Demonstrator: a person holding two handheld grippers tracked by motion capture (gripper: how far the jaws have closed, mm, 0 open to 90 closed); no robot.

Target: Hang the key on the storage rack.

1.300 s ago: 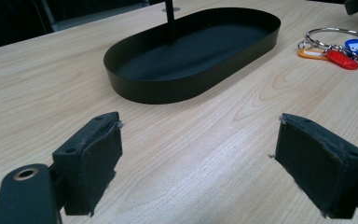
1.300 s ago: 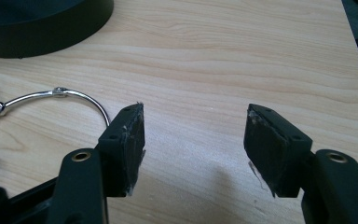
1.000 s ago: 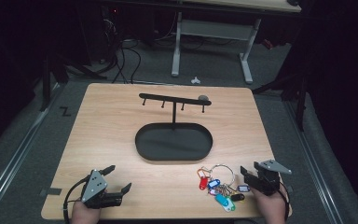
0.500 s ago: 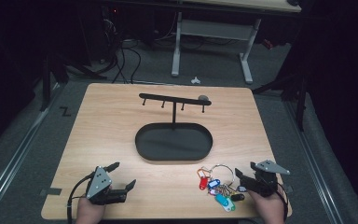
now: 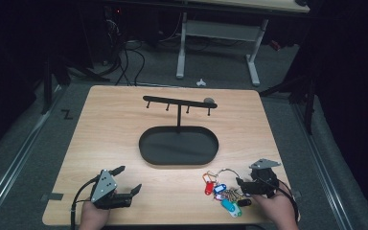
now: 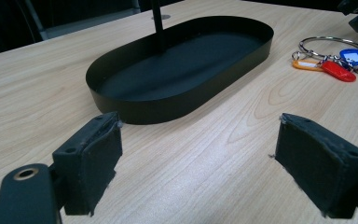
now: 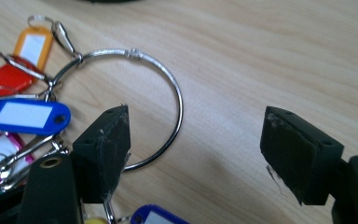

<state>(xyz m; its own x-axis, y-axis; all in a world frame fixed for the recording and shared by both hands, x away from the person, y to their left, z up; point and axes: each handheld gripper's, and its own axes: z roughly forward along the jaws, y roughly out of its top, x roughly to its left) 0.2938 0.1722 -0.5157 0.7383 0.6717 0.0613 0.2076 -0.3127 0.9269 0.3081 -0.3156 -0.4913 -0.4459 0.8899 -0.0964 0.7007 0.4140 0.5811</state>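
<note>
Keys (image 5: pixel 223 191) on ring (image 7: pixel 165 112), near desk (image 5: pixel 124 124) edge; right tongs (image 5: pixel 243 184) moved closer, wide open, empty. Left tongs (image 5: pixel 129 179) open, empty. Pickup likely next.

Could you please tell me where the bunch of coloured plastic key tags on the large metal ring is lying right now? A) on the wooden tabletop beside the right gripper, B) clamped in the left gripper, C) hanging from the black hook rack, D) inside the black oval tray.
A: the bunch of coloured plastic key tags lies on the bare wooden tabletop just in front of the open right gripper, outside the black oval tray.
</note>
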